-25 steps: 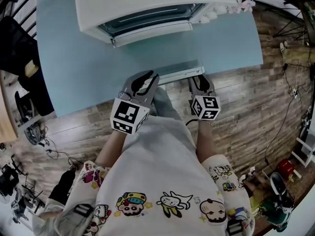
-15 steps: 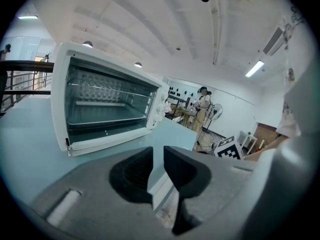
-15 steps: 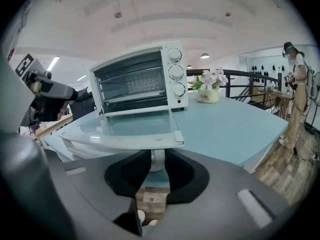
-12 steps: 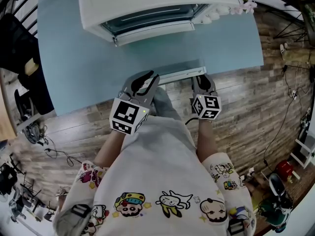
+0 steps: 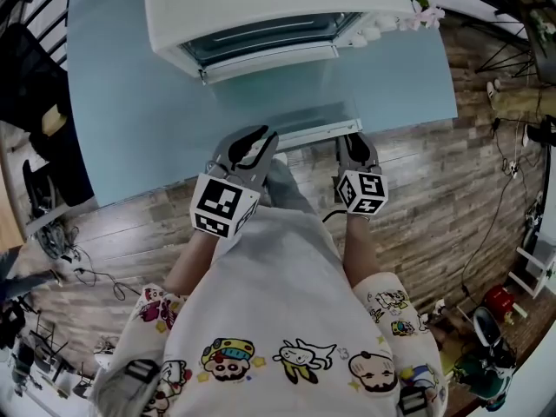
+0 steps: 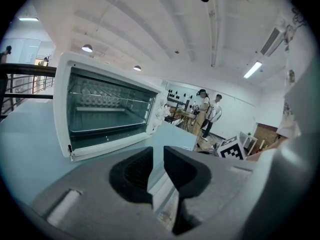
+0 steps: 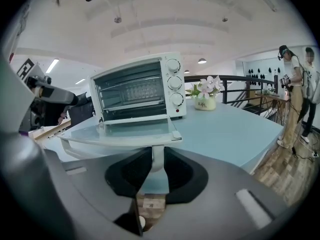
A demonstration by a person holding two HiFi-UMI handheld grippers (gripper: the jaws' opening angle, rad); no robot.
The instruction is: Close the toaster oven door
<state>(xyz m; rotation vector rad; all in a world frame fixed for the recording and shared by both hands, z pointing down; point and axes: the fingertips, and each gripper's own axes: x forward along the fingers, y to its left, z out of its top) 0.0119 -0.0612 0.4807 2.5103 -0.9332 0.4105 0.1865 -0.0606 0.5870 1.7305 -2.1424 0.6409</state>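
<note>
One toaster oven (image 5: 261, 7) is sitting open beside one flowerpot (image 7: 205, 103); the right gripper (image 5: 352, 139), jaws just closing, is pinching the door handle (image 5: 313, 132); the left gripper (image 5: 252, 139) is hovering narrowly parted, empty

Toaster oven (image 5: 261, 3): glossy white metal, glass door (image 7: 125, 129). Table (image 5: 130, 120) ahead of right gripper (image 7: 152, 156): smooth, matt blue. Floor (image 5: 434, 198) beneath: rough-looking wood planks.

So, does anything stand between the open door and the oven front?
Nothing visible does. The door lies open and bare, the oven mouth is free, and the right gripper, whose jaws have just been closing, grips its handle.
</note>
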